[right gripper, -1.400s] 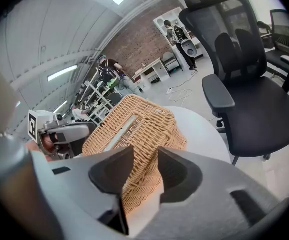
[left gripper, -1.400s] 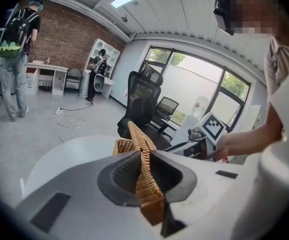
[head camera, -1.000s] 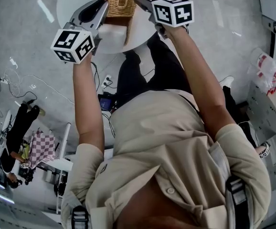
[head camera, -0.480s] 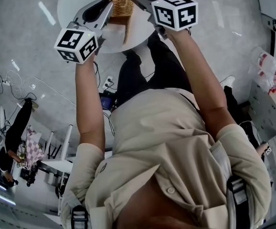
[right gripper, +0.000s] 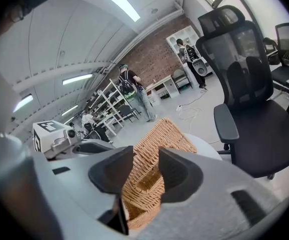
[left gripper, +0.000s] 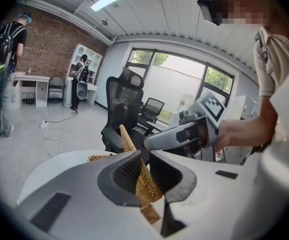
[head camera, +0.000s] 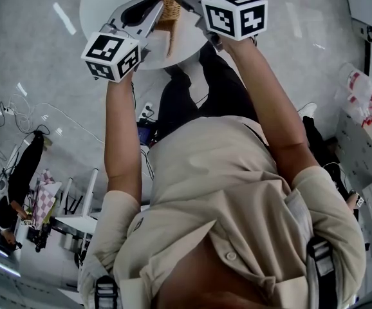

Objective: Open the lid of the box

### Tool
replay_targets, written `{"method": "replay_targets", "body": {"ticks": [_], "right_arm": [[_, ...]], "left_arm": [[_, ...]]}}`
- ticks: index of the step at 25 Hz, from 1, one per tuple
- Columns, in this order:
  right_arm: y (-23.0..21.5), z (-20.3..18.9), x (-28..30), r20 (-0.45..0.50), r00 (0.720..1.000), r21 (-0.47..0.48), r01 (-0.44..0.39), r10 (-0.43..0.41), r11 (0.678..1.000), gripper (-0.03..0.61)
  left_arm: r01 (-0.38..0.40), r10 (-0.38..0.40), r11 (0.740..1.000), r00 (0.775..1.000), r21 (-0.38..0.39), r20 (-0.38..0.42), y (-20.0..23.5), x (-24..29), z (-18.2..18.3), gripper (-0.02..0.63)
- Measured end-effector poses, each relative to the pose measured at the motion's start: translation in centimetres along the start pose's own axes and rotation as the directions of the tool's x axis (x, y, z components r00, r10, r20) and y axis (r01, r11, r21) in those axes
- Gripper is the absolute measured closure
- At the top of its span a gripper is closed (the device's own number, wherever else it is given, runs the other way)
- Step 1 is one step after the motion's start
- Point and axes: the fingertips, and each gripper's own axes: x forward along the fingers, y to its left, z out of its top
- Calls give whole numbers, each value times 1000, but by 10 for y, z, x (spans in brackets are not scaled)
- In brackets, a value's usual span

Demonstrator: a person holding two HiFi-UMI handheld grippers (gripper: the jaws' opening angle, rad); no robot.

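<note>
On the round white surface [head camera: 105,8] stands the wicker box [head camera: 163,2], its lid [left gripper: 128,140] raised on edge. Now the left tongs [left gripper: 143,160] pinch the lid, and the right tongs [right gripper: 146,156] seem clenched on the wicker box. It is better to swing the lid slowly while holding the box steady.

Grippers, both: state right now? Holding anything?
Left gripper: closed on the edge of the raised wicker lid.
Right gripper: looks closed on a wall of the wicker box.
</note>
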Motion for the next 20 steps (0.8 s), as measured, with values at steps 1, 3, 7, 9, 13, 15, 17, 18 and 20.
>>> {"method": "replay_targets", "body": {"ticks": [1, 3, 7, 9, 13, 15, 17, 18, 20], "right_arm": [[2, 1, 0, 0, 1000, -2, 0, 0, 1000, 428], [4, 3, 0, -5, 1000, -1, 6, -6, 1000, 425], [1, 4, 2, -23, 999, 3, 38, -38, 999, 416], [2, 5, 3, -20, 999, 11, 47, -47, 999, 416], [3, 8, 0, -8, 998, 19, 65, -65, 998, 417], [1, 7, -4, -9, 997, 17, 82, -82, 997, 426], [-1, 6, -8, -12, 995, 14, 97, -97, 995, 427], [-2, 6, -10, -14, 994, 12, 105, -105, 994, 431], [-4, 4, -14, -18, 993, 9, 119, -119, 993, 450]], "left_arm": [[5, -5, 1000, 1000, 4, -3, -3, 1, 0, 589], [13, -12, 1000, 1000, 12, -8, -9, 2, 1, 589], [19, -19, 999, 1000, 30, -22, -15, 7, 2, 589], [30, -29, 999, 999, 36, -28, -16, 7, 1, 589], [69, -67, 996, 997, 63, -41, -29, 13, -1, 589], [90, -86, 993, 995, 80, -53, -37, 15, 0, 589], [112, -106, 989, 992, 96, -67, -43, 16, 1, 589], [124, -116, 987, 990, 104, -75, -45, 15, 1, 589], [141, -131, 983, 987, 118, -90, -50, 14, 1, 589]]}}
